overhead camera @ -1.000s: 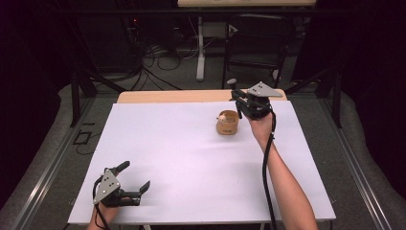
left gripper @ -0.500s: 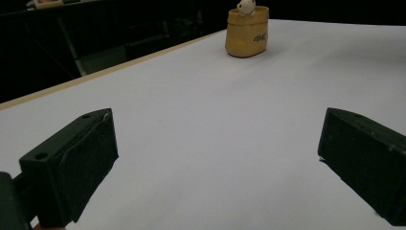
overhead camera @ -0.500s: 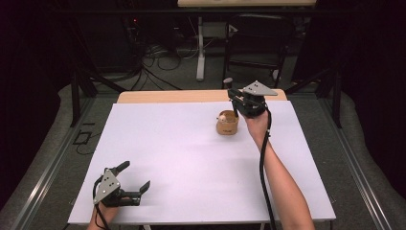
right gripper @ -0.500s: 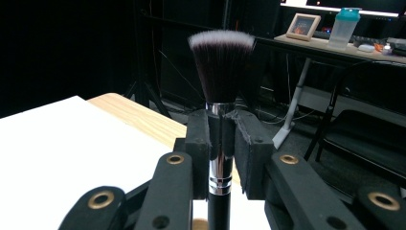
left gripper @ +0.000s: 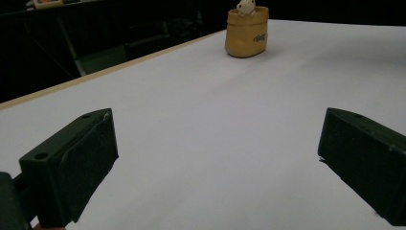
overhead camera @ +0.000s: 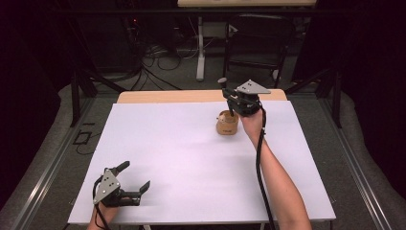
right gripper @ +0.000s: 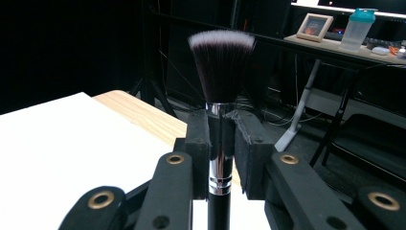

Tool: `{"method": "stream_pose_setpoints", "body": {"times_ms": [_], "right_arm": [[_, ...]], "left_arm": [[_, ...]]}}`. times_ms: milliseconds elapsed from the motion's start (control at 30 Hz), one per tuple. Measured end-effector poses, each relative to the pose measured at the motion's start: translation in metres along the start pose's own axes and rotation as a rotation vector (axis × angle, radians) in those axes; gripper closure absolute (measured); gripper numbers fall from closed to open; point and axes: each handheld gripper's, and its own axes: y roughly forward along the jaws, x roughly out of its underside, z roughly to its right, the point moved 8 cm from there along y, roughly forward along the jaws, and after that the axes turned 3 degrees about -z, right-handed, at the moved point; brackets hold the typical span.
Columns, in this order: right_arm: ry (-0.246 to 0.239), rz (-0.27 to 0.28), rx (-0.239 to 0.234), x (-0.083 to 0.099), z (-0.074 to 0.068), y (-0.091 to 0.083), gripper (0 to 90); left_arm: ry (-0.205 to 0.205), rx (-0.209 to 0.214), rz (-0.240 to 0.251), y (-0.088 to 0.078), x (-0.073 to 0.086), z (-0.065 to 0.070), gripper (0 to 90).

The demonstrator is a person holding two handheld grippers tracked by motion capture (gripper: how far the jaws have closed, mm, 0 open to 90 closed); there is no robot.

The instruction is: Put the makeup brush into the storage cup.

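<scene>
A tan pot stands on the white sheet at the far right, with a small white figure poking out of its top. Just above and behind the pot, my right gripper is shut on a makeup brush. The brush stands upright between the right gripper's pads, dark bristles with pale tips upward, chrome ferrule in the grip. My left gripper rests near the front left edge, open and empty. From the left gripper view the pot is far ahead.
A strip of bare wooden tabletop shows behind the sheet. Beyond the table are a black chair, cables on the floor and a desk with a picture frame and a bottle.
My right gripper has drifted slightly left and up beside the pot, brush still in it. The left gripper has stayed put.
</scene>
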Motion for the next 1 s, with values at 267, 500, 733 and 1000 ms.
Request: {"method": "stream_pose_setpoints", "body": {"times_ms": [267,500,733,1000], "right_arm": [[-0.006,-0.014,-0.002,0.006,0.000,0.008,77.4],[-0.006,-0.033,-0.012,0.012,0.000,0.013,77.5],[-0.010,-0.048,-0.019,0.015,0.001,0.016,77.4],[-0.008,-0.062,-0.023,0.019,0.001,0.018,77.4]], "left_arm": [[0.000,-0.001,0.002,0.000,0.000,0.000,0.0],[0.001,-0.001,0.002,0.000,0.000,0.000,0.0],[0.001,-0.001,0.001,0.000,0.000,0.000,0.0],[0.002,0.000,0.003,0.000,0.000,0.000,0.0]]}}
